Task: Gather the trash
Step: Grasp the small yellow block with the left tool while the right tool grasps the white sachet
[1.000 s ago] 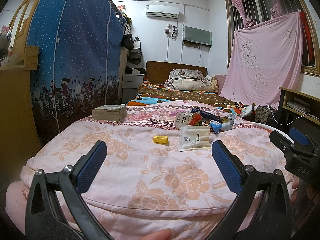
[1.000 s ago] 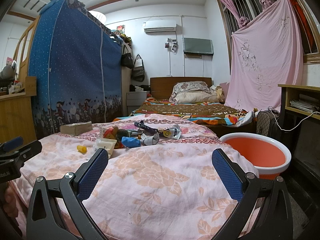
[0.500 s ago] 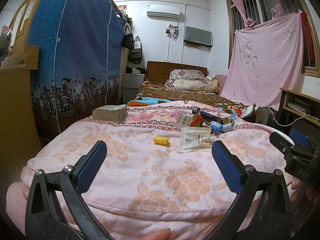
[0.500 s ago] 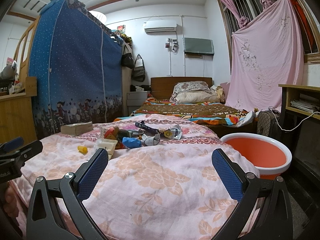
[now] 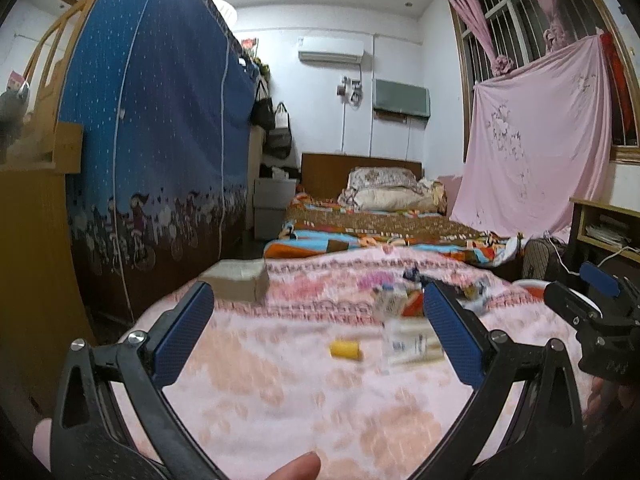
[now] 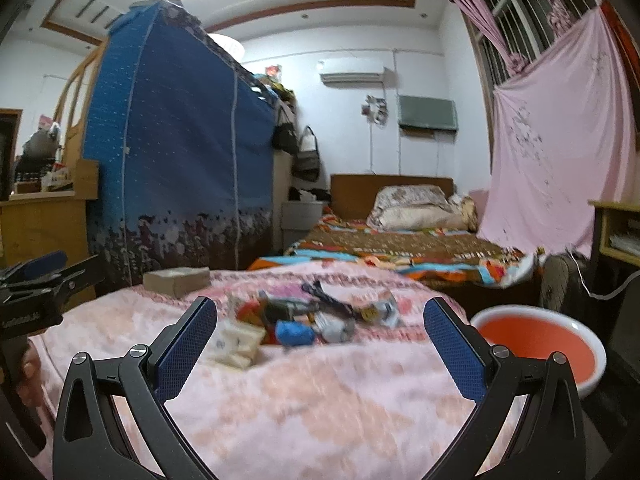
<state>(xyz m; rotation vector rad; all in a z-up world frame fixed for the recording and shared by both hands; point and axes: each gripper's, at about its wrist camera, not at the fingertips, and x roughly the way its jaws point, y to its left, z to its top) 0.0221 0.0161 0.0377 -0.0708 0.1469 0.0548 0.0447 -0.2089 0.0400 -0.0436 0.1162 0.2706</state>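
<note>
A heap of wrappers and packets (image 6: 312,318) lies on the pink floral blanket (image 6: 304,408). In the left wrist view a small yellow piece (image 5: 346,350) and a white sachet (image 5: 412,346) lie just ahead, with the heap (image 5: 404,300) behind them. My left gripper (image 5: 318,336) is open and empty above the blanket, short of the yellow piece. My right gripper (image 6: 320,344) is open and empty, short of the heap. An orange basin (image 6: 536,340) with a white rim stands on the floor to the right of the bed. Both views are blurred by motion.
A brown box (image 5: 238,280) sits at the blanket's far left. A blue fabric wardrobe (image 5: 152,152) stands on the left, a second bed (image 5: 372,224) behind. A wooden shelf (image 5: 608,228) and pink curtain (image 5: 532,152) are on the right.
Both grippers have moved forward and risen, so the trash now sits closer between the fingers. Both stay open and empty.
</note>
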